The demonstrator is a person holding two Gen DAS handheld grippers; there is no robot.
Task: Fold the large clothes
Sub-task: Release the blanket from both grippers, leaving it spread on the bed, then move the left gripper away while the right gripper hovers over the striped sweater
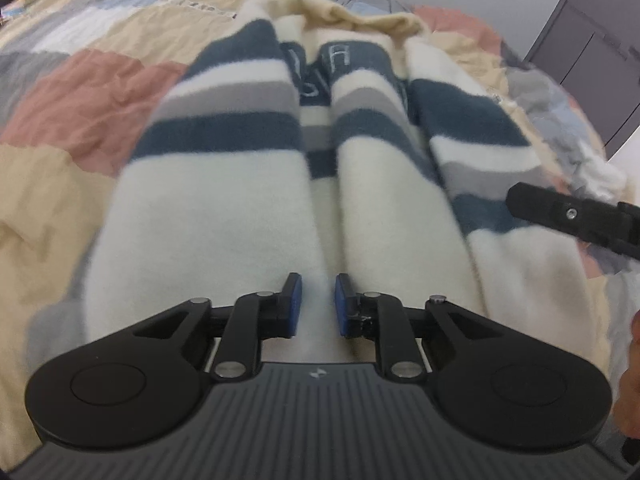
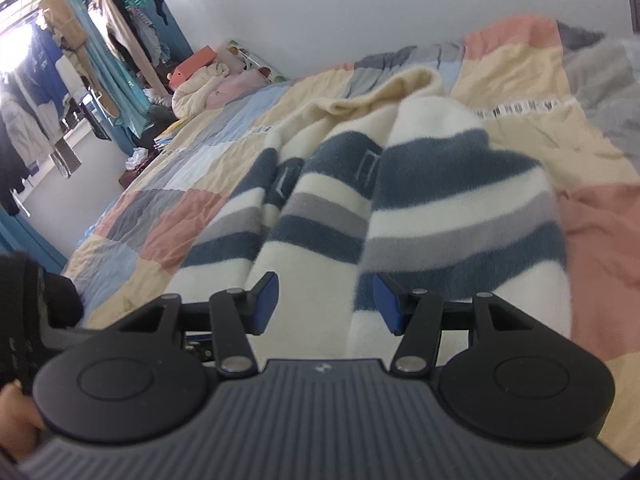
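Left wrist view, striped garment [image 1: 224, 200] blurred, right claw [image 1: 576, 220] cut off

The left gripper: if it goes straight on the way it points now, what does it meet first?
Most likely the cream part of the fleece garment with dark blue and grey stripes, lying on the patchwork quilt. The left gripper points down at it; depth is unclear.

Left gripper [image 1: 318, 304]: black linkage arms, blue pads, silver pivot pins.
Right gripper [image 2: 325, 303]: matched; ribbed grey housing.
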